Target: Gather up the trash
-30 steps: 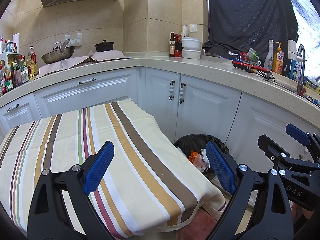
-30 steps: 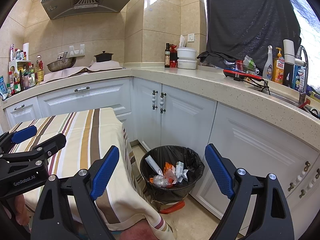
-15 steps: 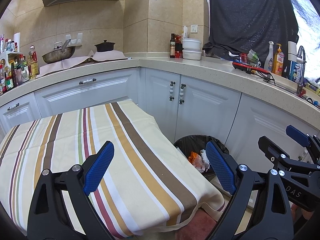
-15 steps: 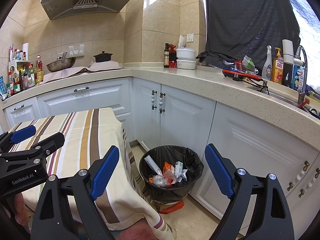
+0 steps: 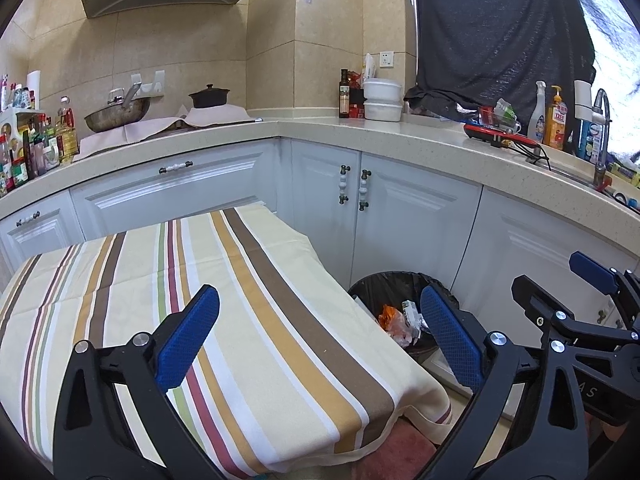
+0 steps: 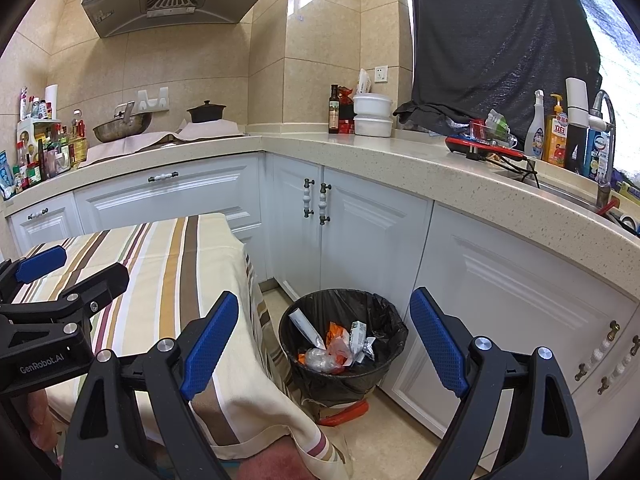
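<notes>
Right wrist view: striped tabletop [image 6: 168,264] bare below the left gripper [image 5: 320,334], whose fingers are opening on nothing. Lined bin [image 6: 343,344] sits beyond the right gripper [image 6: 324,344], fingers apart, empty. Trash [image 6: 336,346] lies inside. Collection looks finished; next, confirm nothing remains. Bin's base hidden.

crumpled wrappers [image 6: 340,344] heaped in black-lined bin [image 6: 384,316], floor beside striped table

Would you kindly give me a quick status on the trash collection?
Left gripper opening, empty; right gripper open, empty. Trash sits in the black-lined bin. Striped tablecloth bare, nothing blocking.
</notes>
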Demonstrator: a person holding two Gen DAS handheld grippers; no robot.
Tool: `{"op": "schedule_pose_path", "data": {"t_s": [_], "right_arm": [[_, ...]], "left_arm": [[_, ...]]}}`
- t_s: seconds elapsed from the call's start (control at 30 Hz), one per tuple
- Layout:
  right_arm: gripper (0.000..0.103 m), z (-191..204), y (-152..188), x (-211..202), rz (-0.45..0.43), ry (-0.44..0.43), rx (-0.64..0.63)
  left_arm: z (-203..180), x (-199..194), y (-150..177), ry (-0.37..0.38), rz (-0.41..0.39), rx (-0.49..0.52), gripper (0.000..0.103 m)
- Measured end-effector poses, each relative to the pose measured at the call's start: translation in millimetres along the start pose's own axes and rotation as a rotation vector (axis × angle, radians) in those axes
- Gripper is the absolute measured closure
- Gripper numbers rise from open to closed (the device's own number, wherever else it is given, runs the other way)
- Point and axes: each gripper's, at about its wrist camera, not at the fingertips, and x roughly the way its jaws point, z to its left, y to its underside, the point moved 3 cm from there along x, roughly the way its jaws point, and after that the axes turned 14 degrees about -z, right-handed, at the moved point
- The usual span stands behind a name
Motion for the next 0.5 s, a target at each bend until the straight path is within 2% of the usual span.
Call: {"op": "schedule_pose_path", "data": {"t_s": [0.07, 0.23, 0.4, 0.5], "right_arm": [[0.018, -1, 0, 0, 0.001, -0.001, 0.000], [0.018, 4, 3, 2, 0.006, -0.012, -0.001], [0.018, 16, 1, 15, 0.013, -0.050, -0.008], [0.018, 31, 0, 34, 0.032, -0.112, -0.009]], "left_arm": [[1, 1, 1, 0.013, 0.004, -0.012, 0.005], [4, 4, -1, -0.012, -0.001, 0.029, 0.005], [34, 18, -1, -0.102, 0.038, 0.013, 0.005], [66, 30, 1, -0.169, 0.070, -0.004, 0.005]]}}
